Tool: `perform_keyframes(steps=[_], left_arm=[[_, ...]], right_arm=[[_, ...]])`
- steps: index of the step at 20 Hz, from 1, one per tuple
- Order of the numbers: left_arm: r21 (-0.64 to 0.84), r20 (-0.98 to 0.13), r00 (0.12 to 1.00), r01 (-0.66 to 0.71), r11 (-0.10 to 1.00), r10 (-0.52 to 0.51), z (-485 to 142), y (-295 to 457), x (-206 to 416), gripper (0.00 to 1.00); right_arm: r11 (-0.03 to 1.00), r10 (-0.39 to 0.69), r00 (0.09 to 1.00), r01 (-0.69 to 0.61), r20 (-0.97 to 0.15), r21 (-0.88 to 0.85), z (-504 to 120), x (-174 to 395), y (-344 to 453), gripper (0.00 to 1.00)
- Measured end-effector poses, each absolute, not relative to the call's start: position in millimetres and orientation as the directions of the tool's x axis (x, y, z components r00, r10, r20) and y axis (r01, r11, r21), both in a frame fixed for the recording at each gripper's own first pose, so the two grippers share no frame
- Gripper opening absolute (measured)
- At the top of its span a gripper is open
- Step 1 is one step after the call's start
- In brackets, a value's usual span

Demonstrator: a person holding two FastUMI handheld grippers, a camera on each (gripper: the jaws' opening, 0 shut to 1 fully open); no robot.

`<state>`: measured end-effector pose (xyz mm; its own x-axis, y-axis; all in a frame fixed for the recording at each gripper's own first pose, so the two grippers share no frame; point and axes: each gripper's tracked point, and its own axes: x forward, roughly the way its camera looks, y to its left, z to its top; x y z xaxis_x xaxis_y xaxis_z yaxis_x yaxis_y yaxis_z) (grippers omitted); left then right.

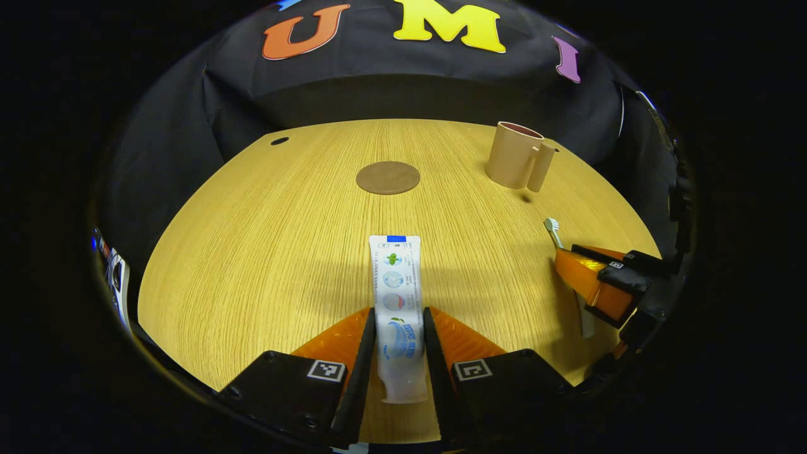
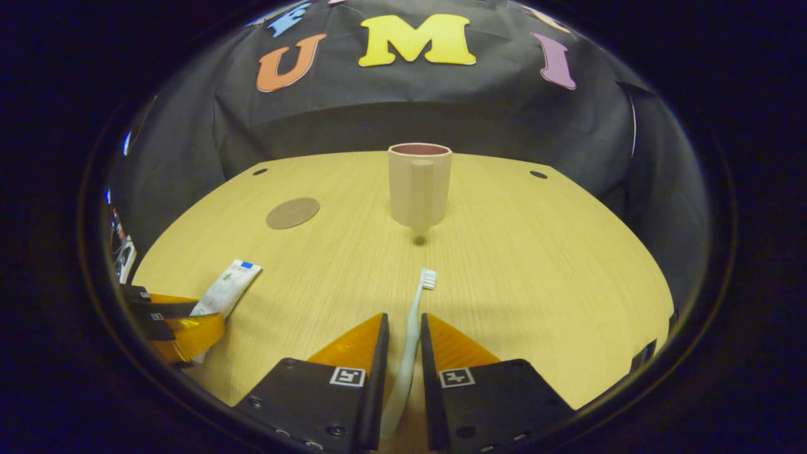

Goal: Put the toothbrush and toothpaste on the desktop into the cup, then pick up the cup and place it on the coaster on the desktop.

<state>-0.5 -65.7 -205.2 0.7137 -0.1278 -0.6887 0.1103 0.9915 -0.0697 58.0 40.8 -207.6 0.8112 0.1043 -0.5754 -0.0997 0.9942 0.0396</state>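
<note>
The toothpaste (image 1: 397, 302) lies flat on the wooden worktop (image 1: 265, 252) at its near edge, tube pointing away toward the far side, with its lower half between the fingers of the left tongs (image 1: 398, 328). Both fingers sit tight against the tube's sides, so these tongs are pinching the toothpaste. In the right gripper view the same tube (image 2: 227, 287) shows at the near left, caught in the left tongs (image 2: 183, 328).

The toothbrush (image 2: 413, 328) lies on the worktop (image 2: 536, 284) to the right of the toothpaste, bristled head pointing far, handle running back between the fingers of the right tongs (image 2: 403, 340). Those fingers are drawn close on either side of the thin handle; whether they truly press it I cannot tell. In the left gripper view the toothbrush (image 1: 553, 232) head pokes out beyond the right tongs (image 1: 583, 277) at the right.

Farther back stands the cup (image 2: 419, 186), upright, handle facing the near side, well apart from both tools. Left of the cup the round brown coaster (image 1: 388, 177) lies flat and bare.
</note>
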Motion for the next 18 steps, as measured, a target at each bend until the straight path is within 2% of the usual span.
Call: perform_keyframes(steps=[4,5,6,9,11,14,15,16,17,18], left_arm=[[-0.068,-0.689,0.715,0.102,0.993,-0.120,-204.8,-66.8,0.2,0.48],[-0.067,-0.689,0.715,0.100,0.993,-0.118,-205.0,-66.8,0.4,0.53],[-0.065,-0.688,0.716,0.097,0.993,-0.116,-206.1,-66.8,0.5,0.48],[-0.060,-0.690,0.716,0.096,0.994,-0.111,-206.2,-67.1,0.4,0.48],[-0.056,-0.689,0.717,0.099,0.994,-0.110,-205.7,-67.8,0.6,0.48],[-0.048,-0.686,0.720,0.101,0.994,-0.107,-206.3,-67.7,1.7,0.48],[-0.048,-0.685,0.721,0.102,0.994,-0.107,-206.4,-67.7,1.4,0.48],[-0.049,-0.684,0.721,0.104,0.993,-0.109,-207.2,-67.6,0.8,0.48],[-0.050,-0.684,0.722,0.103,0.993,-0.109,-206.3,-67.5,1.3,0.48],[-0.049,-0.684,0.722,0.103,0.993,-0.109,-205.8,-67.9,0.5,0.48]], right_arm=[[0.992,0.112,0.806,-0.120,-0.582,0.026,-208.7,56.6,41.0,0.22],[0.992,0.114,0.806,-0.121,-0.580,0.027,-208.1,56.5,40.0,0.21],[0.992,0.118,0.803,-0.127,-0.585,0.025,-209.8,55.4,41.5,0.21],[0.992,0.122,0.801,-0.115,-0.586,0.050,-208.6,55.2,42.0,0.18],[0.983,0.109,0.809,-0.173,-0.578,-0.057,-206.8,56.5,42.7,0.17],[0.990,0.074,0.839,-0.125,-0.540,-0.059,-205.4,59.4,37.3,0.16],[0.992,0.073,0.843,-0.115,-0.532,-0.045,-205.9,61.2,36.3,0.34],[0.993,0.087,0.841,-0.113,-0.534,-0.016,-205.2,60.4,35.7,0.46],[0.994,0.097,0.835,-0.104,-0.542,0.017,-207.9,62.2,34.4,0.53],[0.994,0.108,0.830,-0.095,-0.548,0.054,-207.5,62.2,34.1,0.54]])
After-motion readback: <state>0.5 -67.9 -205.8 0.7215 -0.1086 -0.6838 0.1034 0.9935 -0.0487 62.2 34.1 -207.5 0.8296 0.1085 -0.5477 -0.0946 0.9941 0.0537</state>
